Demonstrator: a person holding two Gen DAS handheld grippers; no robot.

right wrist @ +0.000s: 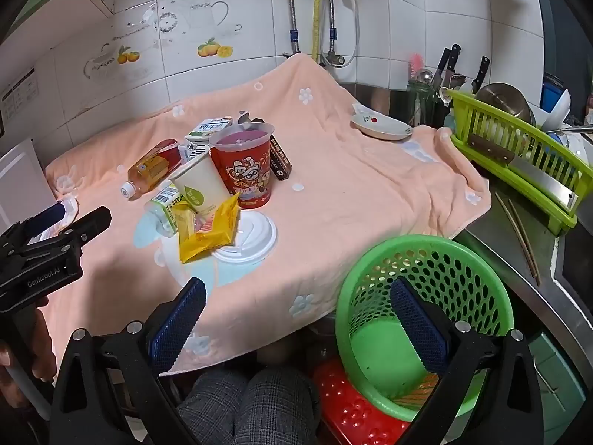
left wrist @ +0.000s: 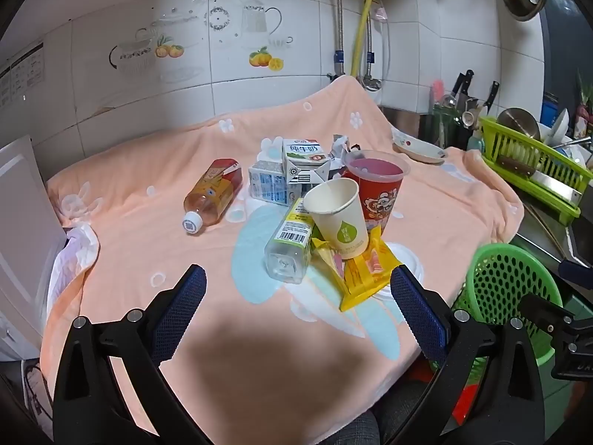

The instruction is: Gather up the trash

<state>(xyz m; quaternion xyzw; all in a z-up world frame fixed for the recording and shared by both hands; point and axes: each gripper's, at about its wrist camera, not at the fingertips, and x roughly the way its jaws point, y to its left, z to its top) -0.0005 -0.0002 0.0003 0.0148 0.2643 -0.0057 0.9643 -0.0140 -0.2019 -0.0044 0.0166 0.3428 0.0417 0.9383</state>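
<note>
left tongs (left wrist: 298,283): wide, empty | paper cup (left wrist: 339,217) on yellow wrapper (left wrist: 365,274) | green basket (left wrist: 507,282) right

A peach cloth (left wrist: 148,244) with white flowers and pale blue patches covers the worktop. On it lie an amber bottle (left wrist: 211,194) with a red label, a cream paper cup (left wrist: 339,215) bearing a green drop, a red cup (left wrist: 378,185) printed with a cartoon lion, a yellow wrapper (left wrist: 365,272) and a white lid (right wrist: 246,237). The basket (right wrist: 426,270) is bright green with round holes. The fingers (left wrist: 178,307) carry blue textured pads on black frames.
</note>
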